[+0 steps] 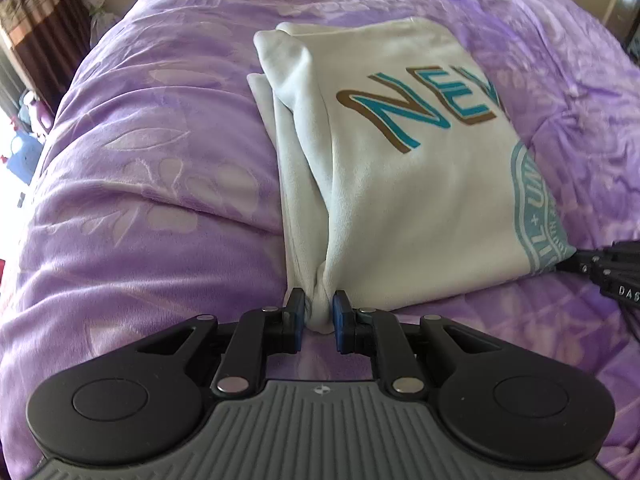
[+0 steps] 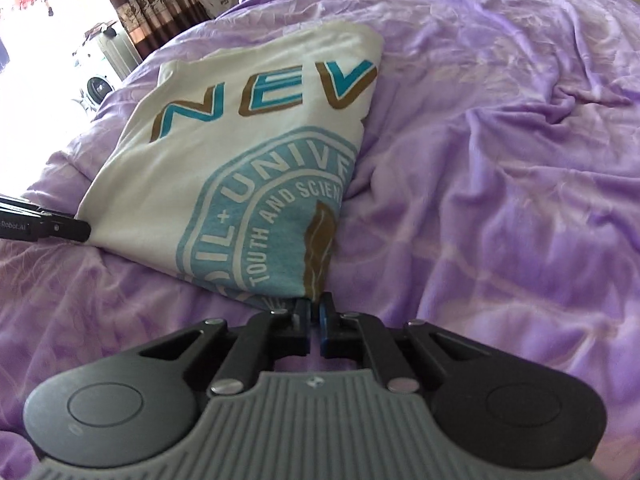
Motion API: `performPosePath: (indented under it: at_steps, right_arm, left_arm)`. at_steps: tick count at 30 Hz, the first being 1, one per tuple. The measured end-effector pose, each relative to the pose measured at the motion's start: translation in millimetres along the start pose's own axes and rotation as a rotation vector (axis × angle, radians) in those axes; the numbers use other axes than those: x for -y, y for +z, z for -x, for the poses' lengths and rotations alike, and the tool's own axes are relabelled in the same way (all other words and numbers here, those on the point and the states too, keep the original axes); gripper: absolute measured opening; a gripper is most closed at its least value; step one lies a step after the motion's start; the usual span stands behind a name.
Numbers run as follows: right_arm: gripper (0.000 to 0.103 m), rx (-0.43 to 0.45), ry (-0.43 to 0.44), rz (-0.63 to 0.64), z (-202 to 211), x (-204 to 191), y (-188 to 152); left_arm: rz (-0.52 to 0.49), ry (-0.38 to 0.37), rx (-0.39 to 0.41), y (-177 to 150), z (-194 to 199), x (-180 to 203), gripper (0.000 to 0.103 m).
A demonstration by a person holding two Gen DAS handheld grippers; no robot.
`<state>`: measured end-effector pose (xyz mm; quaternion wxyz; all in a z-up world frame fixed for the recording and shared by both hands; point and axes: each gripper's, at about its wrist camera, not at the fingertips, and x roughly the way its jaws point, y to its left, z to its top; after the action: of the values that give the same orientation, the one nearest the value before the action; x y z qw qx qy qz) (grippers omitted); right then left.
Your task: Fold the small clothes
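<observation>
White printed T-shirt (image 1: 400, 184), already folded into a narrow stack, lies on a purple bedspread (image 1: 140, 160); left claw (image 1: 319, 316) and right claw (image 2: 315, 312) each pinch a near corner, so probably one fold remains

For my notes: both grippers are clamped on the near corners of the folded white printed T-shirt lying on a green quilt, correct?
Not quite: the quilt is purple, as both wrist views show. The left gripper and right gripper do pinch the folded white printed T-shirt.

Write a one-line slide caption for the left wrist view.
Left tool pinches the near corner of a folded white T-shirt on a purple bedspread, while the right tool grips the other near corner.
</observation>
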<state>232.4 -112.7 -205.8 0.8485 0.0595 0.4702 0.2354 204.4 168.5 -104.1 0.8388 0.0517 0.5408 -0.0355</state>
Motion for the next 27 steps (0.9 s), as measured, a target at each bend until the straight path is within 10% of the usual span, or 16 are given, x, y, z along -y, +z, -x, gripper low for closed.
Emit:
performPosePath:
  at_steps: [14,19,21,27]
  right_arm:
    - [0.0,-0.034,-0.031,0.027,3,-8,-3]
    - [0.014,-0.007,-0.069,0.023,25,-7,-2]
    - [0.039,0.02,-0.073,0.011,35,-7,2]
    - [0.044,0.095,-0.071,0.023,56,-11,26]
  left_arm:
    - [-0.033,0.044,0.014,-3,-1,8,0.016]
    - [-0.065,0.069,0.019,-3,6,14,0.019]
    - [-0.072,0.078,0.02,-2,9,15,0.021]
    - [-0.115,0.118,0.046,2,24,16,0.029]
